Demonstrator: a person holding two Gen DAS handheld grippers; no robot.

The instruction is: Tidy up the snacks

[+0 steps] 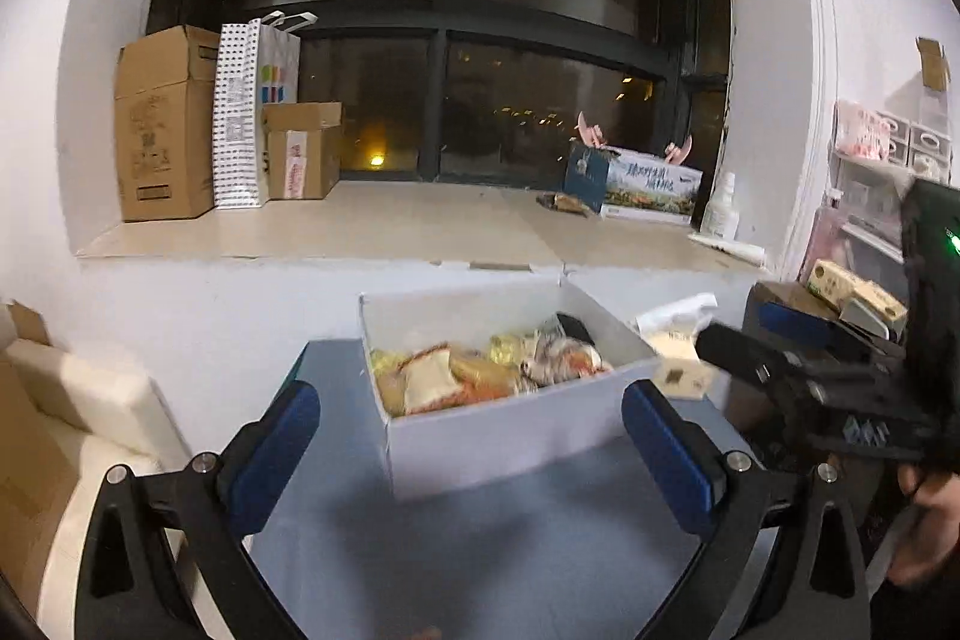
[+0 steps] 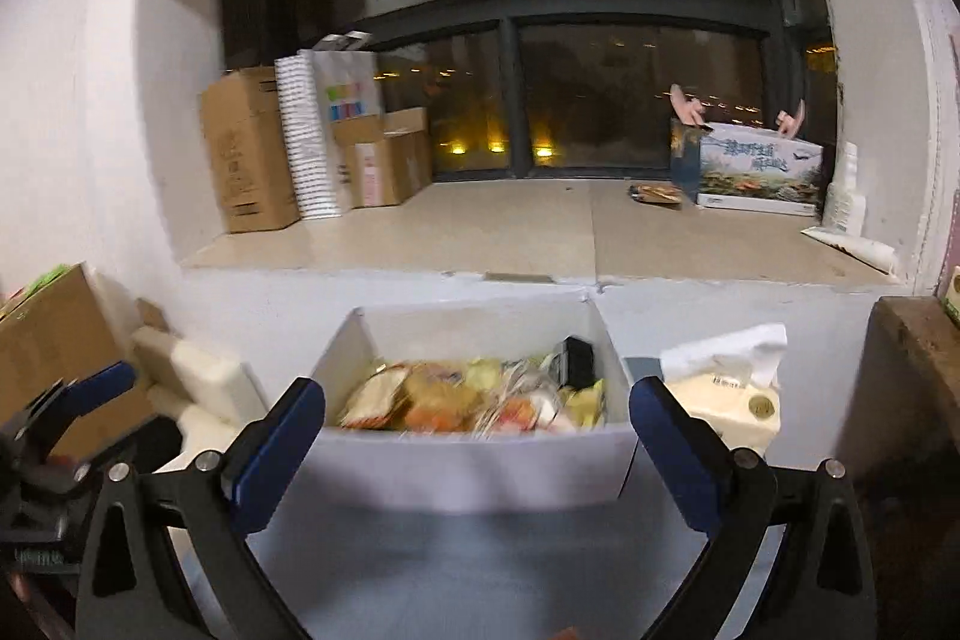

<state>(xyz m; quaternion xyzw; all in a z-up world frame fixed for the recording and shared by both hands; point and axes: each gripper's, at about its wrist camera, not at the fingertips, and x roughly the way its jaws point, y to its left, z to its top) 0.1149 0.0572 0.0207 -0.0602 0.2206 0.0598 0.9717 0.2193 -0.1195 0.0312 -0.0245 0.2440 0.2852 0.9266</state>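
A white open box [image 1: 498, 430] stands on a blue-grey table [image 1: 480, 550] and holds several wrapped snacks [image 1: 480, 370], yellow, orange and brown, plus a black item. My left gripper [image 1: 471, 448] is open and empty, just in front of the box. The right gripper [image 1: 798, 370] also shows at the right of the left wrist view. In the right wrist view the same box [image 2: 474, 466] of snacks [image 2: 468, 394] sits right ahead. My right gripper [image 2: 477, 448] is open and empty, with its fingers on either side of the box's near wall.
A tissue pack [image 2: 726, 388] stands right of the box. White foam blocks [image 2: 192, 382] and a cardboard box [image 2: 54, 340] are on the left. The window ledge [image 2: 540, 232] behind carries cardboard boxes [image 2: 252, 148], a paper bag [image 1: 252, 112], a printed carton [image 2: 756, 172] and a small packet [image 2: 657, 193].
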